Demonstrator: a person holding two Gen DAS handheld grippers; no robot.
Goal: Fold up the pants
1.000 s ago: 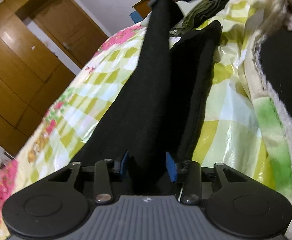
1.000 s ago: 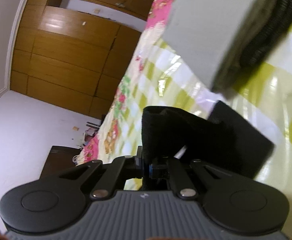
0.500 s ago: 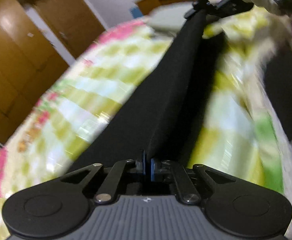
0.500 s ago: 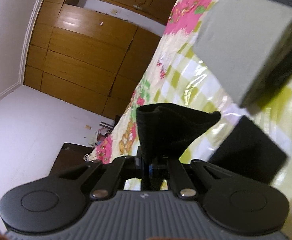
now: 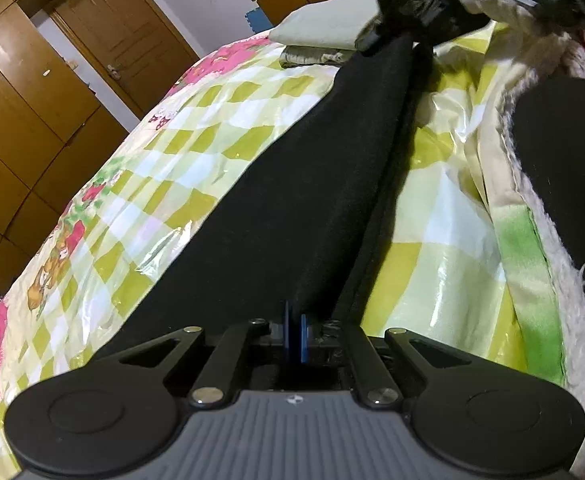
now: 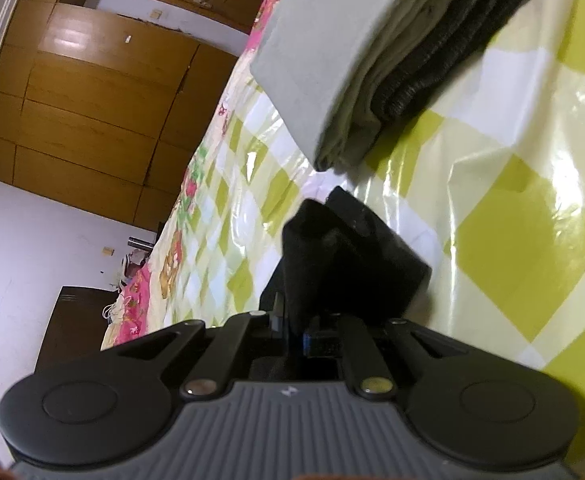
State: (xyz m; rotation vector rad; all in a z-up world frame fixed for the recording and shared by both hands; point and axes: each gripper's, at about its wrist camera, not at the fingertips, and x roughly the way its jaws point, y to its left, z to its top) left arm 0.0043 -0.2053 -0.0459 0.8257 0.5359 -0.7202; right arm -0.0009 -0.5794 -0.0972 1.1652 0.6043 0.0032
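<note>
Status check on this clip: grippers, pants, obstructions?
Left hand-held gripper shut on black fabric pants. Right hand-held gripper shut on far end. Folded grey clothes pile lies just beyond.

Checked bedspread (image 5: 196, 160), folded clothes (image 6: 332, 60), wardrobe (image 6: 84, 100)

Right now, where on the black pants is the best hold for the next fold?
At the two ends, as held: the left gripper pinches the near edge and the right gripper the far end. The pants lie long and narrow along the bed, so end holds, approached lengthwise, keep them taut.
</note>
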